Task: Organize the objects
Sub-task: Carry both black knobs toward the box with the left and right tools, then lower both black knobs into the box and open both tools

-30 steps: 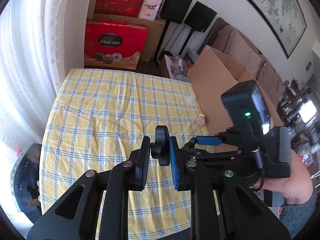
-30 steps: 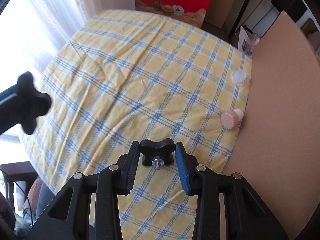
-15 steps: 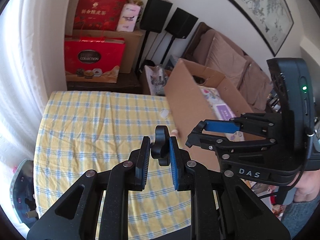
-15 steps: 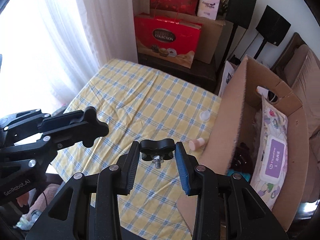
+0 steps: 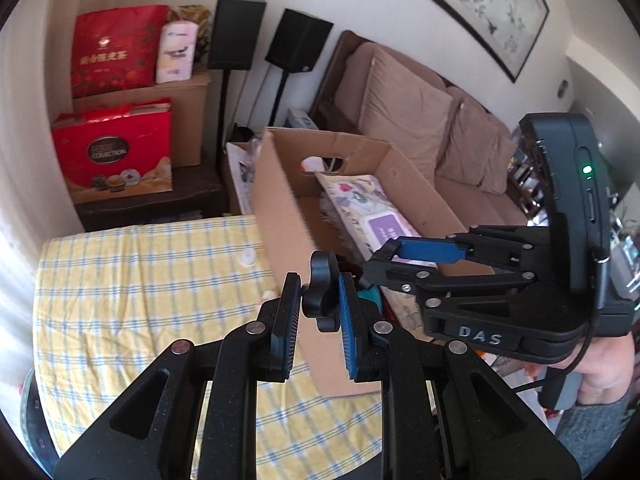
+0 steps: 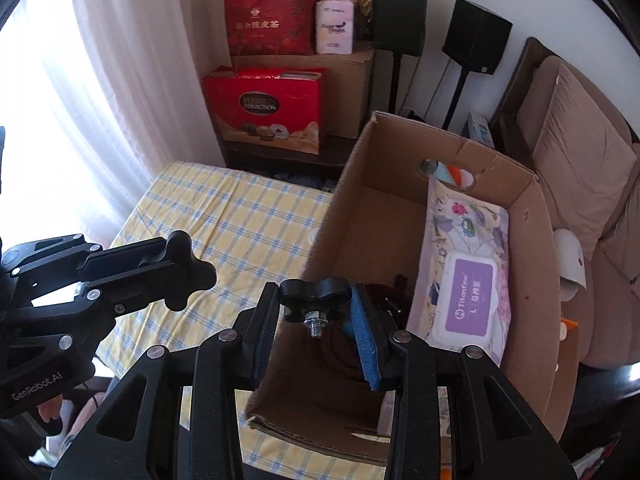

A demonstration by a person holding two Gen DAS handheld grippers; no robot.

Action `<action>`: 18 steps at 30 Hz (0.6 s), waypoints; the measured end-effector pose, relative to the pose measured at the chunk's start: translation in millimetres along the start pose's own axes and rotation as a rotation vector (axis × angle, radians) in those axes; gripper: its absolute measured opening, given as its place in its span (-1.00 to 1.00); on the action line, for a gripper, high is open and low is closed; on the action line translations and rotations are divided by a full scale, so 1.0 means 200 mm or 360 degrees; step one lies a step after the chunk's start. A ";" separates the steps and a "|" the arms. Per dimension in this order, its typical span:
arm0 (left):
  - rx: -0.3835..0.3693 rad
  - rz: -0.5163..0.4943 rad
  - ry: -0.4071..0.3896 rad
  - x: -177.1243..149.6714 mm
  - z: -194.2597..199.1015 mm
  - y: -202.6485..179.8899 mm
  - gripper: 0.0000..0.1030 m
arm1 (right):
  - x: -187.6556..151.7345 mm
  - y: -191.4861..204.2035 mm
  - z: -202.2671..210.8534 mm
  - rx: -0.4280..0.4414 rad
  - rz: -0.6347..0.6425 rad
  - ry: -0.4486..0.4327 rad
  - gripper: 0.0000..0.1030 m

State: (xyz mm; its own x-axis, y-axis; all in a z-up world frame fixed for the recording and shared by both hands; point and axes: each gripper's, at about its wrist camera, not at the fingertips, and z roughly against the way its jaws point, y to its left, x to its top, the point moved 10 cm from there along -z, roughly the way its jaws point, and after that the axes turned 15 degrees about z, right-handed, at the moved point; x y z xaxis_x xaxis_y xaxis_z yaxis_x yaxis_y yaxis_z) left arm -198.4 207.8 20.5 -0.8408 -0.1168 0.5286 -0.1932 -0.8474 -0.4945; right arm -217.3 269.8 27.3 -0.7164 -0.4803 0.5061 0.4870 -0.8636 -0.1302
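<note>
The cardboard box [image 6: 536, 264] is sitting beside the checked tablecloth [image 6: 224, 216], a wipes pack [image 6: 468, 276] lying inside it. Your right gripper [image 6: 316, 312] is clamping a black star knob [image 6: 314, 290] over the box's near end. Your left gripper [image 5: 318, 312] is pinching another knob [image 5: 322, 292] just outside the box's tablecloth-side wall.

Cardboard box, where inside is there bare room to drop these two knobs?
The cardboard box has bare floor at its far end, between the left wall and the wipes pack. The near end looks crowded with dark items; the wipes pack fills the right side.
</note>
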 end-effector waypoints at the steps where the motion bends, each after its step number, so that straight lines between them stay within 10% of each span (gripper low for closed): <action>1: -0.0005 -0.0012 0.0013 0.00 -0.03 -0.03 -0.66 | -0.03 -0.04 -0.02 0.0006 -0.0030 0.0004 -0.30; 18: 0.0062 -0.0109 0.0223 -0.08 -0.44 -0.24 -0.55 | -0.26 -0.33 -0.25 0.0079 -0.0233 0.0114 -0.30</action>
State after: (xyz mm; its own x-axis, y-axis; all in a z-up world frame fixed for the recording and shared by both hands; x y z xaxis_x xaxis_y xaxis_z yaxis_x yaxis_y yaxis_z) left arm -220.7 297.0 -24.6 -0.8890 0.0129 0.4577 -0.2352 -0.8706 -0.4322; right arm -238.2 344.5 -32.7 -0.8145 -0.3613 0.4540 0.3979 -0.9173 -0.0162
